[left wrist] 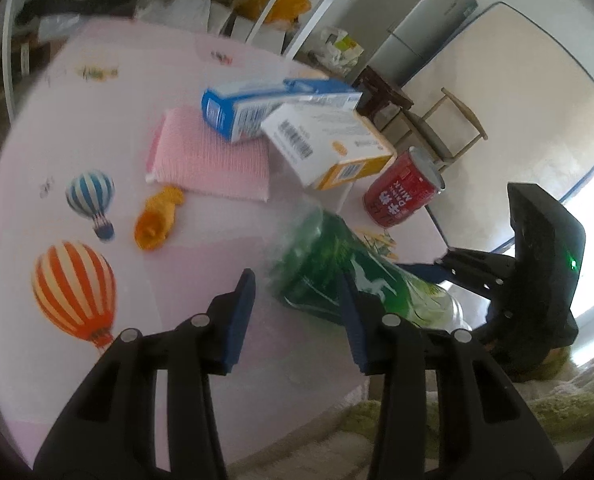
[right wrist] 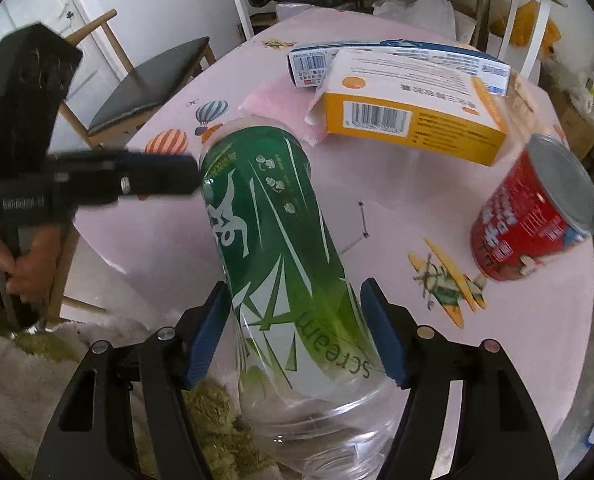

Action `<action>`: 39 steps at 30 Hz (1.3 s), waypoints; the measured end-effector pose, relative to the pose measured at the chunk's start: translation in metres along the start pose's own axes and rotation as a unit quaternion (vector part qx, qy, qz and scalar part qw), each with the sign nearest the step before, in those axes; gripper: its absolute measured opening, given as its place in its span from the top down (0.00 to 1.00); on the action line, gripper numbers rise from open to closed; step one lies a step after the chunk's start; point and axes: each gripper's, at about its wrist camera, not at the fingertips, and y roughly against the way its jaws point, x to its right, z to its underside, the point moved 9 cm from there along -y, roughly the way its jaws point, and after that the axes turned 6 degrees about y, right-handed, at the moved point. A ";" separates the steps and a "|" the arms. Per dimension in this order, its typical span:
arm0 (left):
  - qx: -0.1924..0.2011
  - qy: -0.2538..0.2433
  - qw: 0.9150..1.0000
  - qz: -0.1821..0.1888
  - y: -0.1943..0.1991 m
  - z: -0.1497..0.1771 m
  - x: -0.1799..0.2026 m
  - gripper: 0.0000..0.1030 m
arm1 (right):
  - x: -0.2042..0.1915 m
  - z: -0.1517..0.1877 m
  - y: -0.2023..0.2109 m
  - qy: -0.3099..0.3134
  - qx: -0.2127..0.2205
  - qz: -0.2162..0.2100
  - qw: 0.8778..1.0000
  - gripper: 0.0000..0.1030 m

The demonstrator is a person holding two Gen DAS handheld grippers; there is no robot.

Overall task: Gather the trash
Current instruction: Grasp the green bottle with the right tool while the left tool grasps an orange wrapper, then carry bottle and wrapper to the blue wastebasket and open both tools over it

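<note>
A clear plastic bottle with a green label [right wrist: 281,248] lies between the blue pads of my right gripper [right wrist: 297,332], which is shut on it near its clear end. The bottle also shows in the left wrist view [left wrist: 337,276]. My left gripper [left wrist: 301,316] is open and empty, just left of the bottle over the pink table [left wrist: 201,264]. A red can [right wrist: 533,212] stands tilted at the right. A yellow and white box [right wrist: 409,104] leans on a blue and white box [right wrist: 401,56]. An orange scrap [left wrist: 157,216] lies on the table.
A pink cloth [left wrist: 213,156] lies under the boxes. A wooden chair [right wrist: 145,72] stands beside the table. Shelves [left wrist: 281,4] and a grey cabinet [left wrist: 417,20] stand behind. A green and white rug [right wrist: 97,360] covers the floor below the table edge.
</note>
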 end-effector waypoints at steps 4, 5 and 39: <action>0.020 -0.037 0.999 -0.025 0.004 -0.011 0.007 0.54 | 0.003 0.022 0.010 0.004 -0.010 0.008 1.000 0.38; 0.023 -0.041 0.998 -0.029 0.003 -0.015 0.008 0.53 | 0.006 0.030 0.015 0.003 -0.014 0.008 1.000 0.38; 0.002 -0.040 0.986 -0.163 -0.005 -0.026 -0.018 0.92 | 0.167 0.136 0.105 -0.462 0.220 -0.115 0.851 0.43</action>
